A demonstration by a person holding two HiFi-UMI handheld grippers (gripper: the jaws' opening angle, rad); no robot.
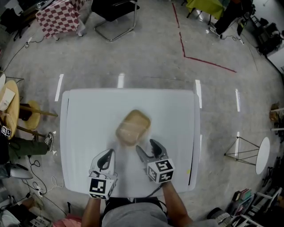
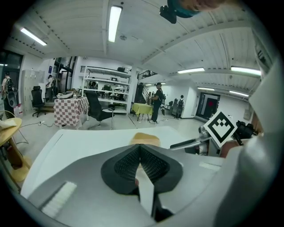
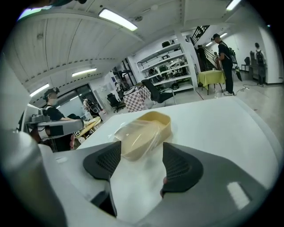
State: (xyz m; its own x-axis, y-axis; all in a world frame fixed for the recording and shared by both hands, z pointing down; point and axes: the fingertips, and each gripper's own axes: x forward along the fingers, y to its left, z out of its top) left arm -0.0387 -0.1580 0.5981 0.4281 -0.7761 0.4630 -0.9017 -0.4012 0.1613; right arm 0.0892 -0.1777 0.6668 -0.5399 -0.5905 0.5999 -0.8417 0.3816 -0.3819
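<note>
1. Our left gripper [image 2: 140,150] has its fingers pressed together. The tan tub [image 1: 132,127] lies ahead and to their right.
2. The tub is oblong, with clear film [image 3: 133,133] over its near end. It sits just beyond the parted fingers of our right gripper [image 3: 140,155], untouched.
3. Under both is a white table [image 1: 88,115]. Far beyond are grey floor, a checkered cloth [image 1: 60,17], a black chair [image 1: 113,11] and red tape [image 1: 208,62].
4. We cannot tell what the film covers.
</note>
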